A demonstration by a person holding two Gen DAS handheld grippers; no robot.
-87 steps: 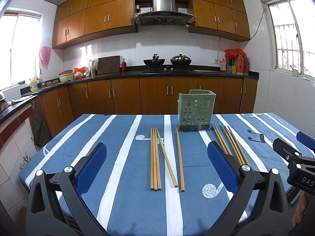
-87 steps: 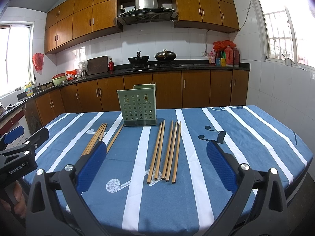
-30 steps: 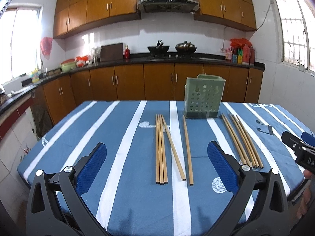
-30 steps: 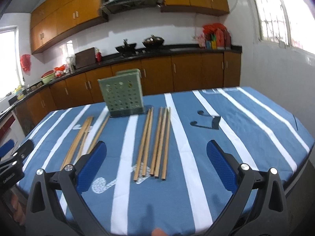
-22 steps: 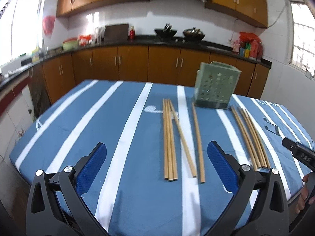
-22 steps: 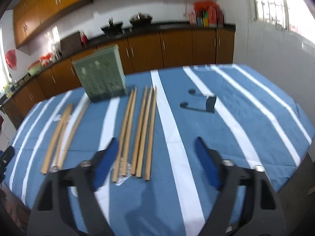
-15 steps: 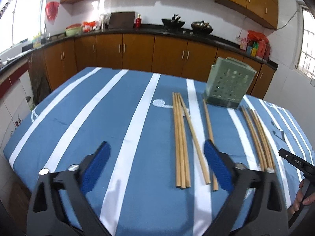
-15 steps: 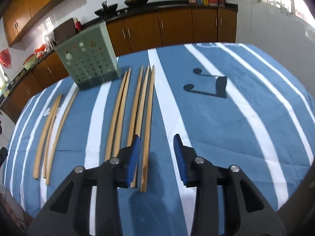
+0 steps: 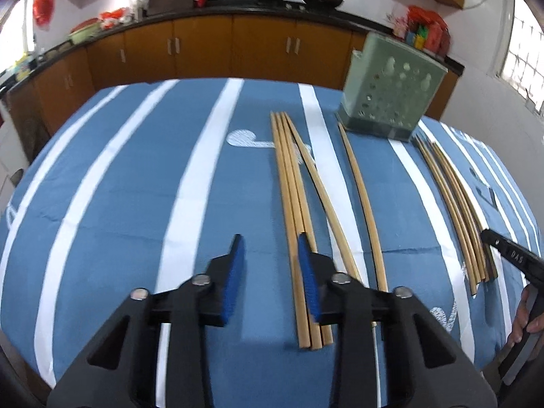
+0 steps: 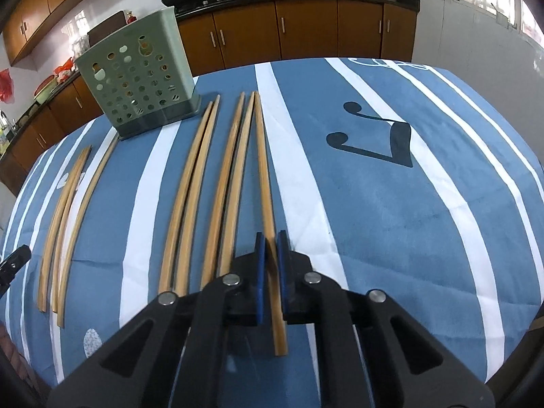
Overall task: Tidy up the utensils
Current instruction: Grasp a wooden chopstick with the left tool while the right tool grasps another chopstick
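Note:
Wooden chopsticks lie in groups on the blue striped tablecloth (image 9: pixel 136 187), in front of a green perforated utensil holder (image 9: pixel 391 91) (image 10: pixel 139 78) that stands upright at the far side. My left gripper (image 9: pixel 269 238) hangs low over the near end of a bundle of three chopsticks (image 9: pixel 292 187). Its jaws are closing, and the leftmost stick lies between them by the right pad, not pinched. My right gripper (image 10: pixel 271 238) is shut on the rightmost chopstick (image 10: pixel 261 156) near its near end. That stick still lies along the cloth.
Two more chopsticks (image 9: pixel 360 187) lie right of the bundle, and several others (image 10: pixel 190 183) lie left of the held one. The right gripper's body (image 9: pixel 510 255) and a hand (image 9: pixel 527 319) show at the right edge. Brown cabinets (image 9: pixel 204 47) stand behind the table.
Both grippers came down and tilted towards the cloth. The right jaws went from wide open to shut on the rightmost chopstick. The left jaws narrowed from wide open over the bundle.

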